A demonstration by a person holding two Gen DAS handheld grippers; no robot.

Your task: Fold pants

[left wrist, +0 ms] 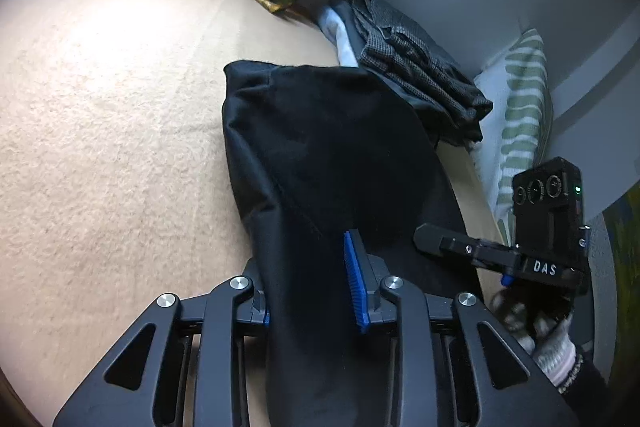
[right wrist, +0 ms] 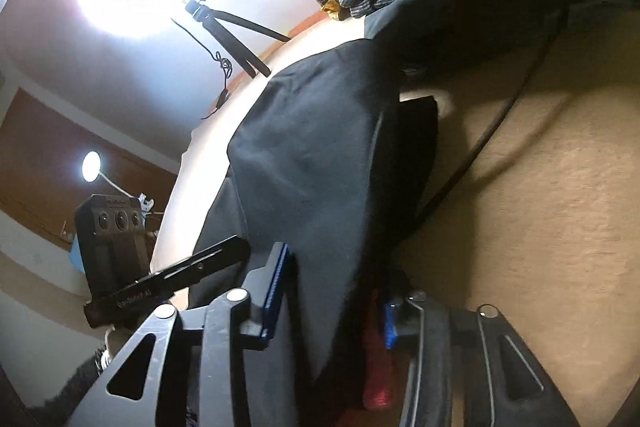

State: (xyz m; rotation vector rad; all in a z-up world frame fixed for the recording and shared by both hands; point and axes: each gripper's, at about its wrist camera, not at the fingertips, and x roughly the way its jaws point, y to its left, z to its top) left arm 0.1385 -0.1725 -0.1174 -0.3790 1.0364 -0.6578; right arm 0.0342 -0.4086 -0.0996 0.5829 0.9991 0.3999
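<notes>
At 6 o'clock in the left wrist view, my left gripper (left wrist: 312, 291) has its fingers clamped on one end of the black pants (left wrist: 320, 147), cloth bunched between the blue pads (left wrist: 356, 287). The right gripper (right wrist: 332, 291) grips the same end at 6 o'clock in its own view. I judge both hold this edge so it can be carried over the far part as one fold. The pants run from 6 toward 12 across a beige blanket (left wrist: 100, 107). At 2 o'clock, touching the pants' far end, sits a stack of folded clothes (left wrist: 420, 75), a striped pillow (left wrist: 520, 115) beside it. A tripod (right wrist: 228, 27) stands at 11 o'clock near the wall.
</notes>
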